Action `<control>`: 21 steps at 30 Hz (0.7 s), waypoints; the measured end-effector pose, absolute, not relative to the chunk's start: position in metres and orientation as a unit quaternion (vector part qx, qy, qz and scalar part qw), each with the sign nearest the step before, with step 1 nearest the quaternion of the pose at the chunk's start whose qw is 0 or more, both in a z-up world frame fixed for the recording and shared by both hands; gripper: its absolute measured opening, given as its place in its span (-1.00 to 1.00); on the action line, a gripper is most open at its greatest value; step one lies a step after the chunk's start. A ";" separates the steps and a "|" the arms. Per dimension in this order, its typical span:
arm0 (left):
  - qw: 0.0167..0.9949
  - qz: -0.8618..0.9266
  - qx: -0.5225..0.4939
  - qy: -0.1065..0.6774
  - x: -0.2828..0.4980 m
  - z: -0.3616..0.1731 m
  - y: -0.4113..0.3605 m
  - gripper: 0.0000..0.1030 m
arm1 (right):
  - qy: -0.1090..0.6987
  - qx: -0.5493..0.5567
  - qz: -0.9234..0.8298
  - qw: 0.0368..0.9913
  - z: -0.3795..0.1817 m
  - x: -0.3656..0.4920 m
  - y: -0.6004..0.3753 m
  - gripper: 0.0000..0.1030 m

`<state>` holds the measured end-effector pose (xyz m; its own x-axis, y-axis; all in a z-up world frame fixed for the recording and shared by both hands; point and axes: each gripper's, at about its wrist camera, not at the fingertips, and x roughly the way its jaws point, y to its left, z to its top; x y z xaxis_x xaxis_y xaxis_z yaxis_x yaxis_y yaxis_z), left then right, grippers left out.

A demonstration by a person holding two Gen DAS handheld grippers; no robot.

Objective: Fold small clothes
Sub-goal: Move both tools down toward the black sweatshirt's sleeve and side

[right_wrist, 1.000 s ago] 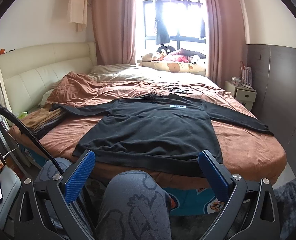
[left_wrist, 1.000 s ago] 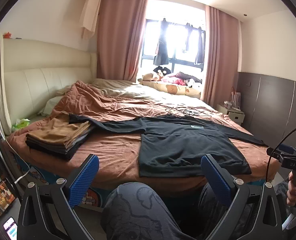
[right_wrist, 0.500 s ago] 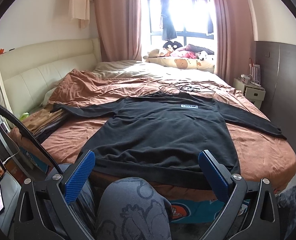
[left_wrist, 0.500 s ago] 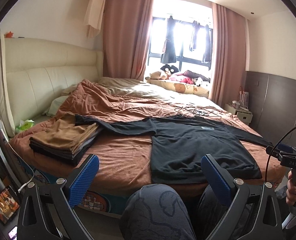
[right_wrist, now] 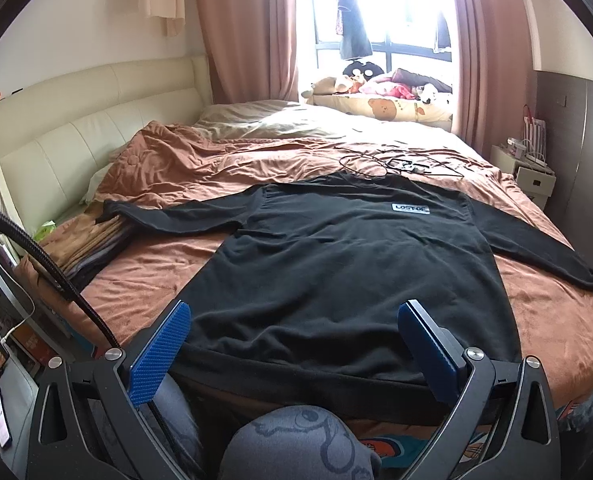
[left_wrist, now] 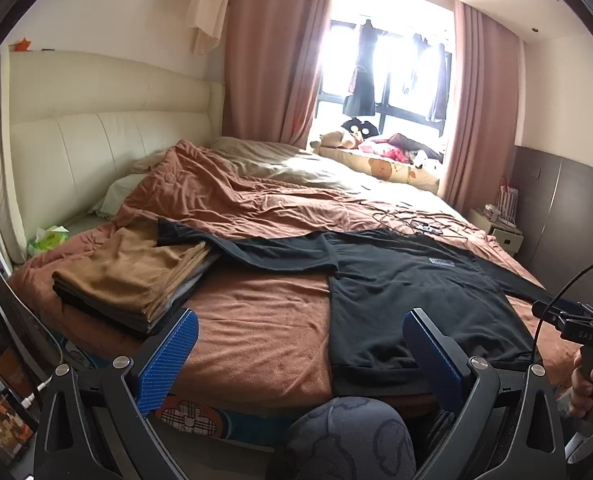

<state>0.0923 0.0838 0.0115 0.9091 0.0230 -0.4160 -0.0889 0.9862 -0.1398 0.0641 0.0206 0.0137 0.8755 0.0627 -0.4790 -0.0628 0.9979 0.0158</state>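
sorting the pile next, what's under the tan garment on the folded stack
Under the tan garment, edges of grey and dark folded clothes show. How many, and what they are, is covered.

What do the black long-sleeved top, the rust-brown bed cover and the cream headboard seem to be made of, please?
The black long-sleeved top looks like soft matte knit, perhaps fleece: it shows no sheen and faint, soft wrinkles. The rust-brown bed cover seems a plush, short-pile fabric with shaded patches. The cream headboard looks like padded leather or a leather-like material: smooth, slightly glossy, with stitched panels.
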 end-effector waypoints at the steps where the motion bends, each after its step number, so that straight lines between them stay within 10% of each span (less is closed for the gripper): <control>1: 0.973 0.033 -0.080 0.213 0.098 0.011 0.088 0.99 | 0.249 -0.002 0.031 0.968 0.014 0.071 0.021 1.00; 21: 0.958 0.093 -0.116 0.247 0.204 0.010 0.172 0.98 | 0.234 0.044 0.069 0.969 0.025 0.180 0.028 1.00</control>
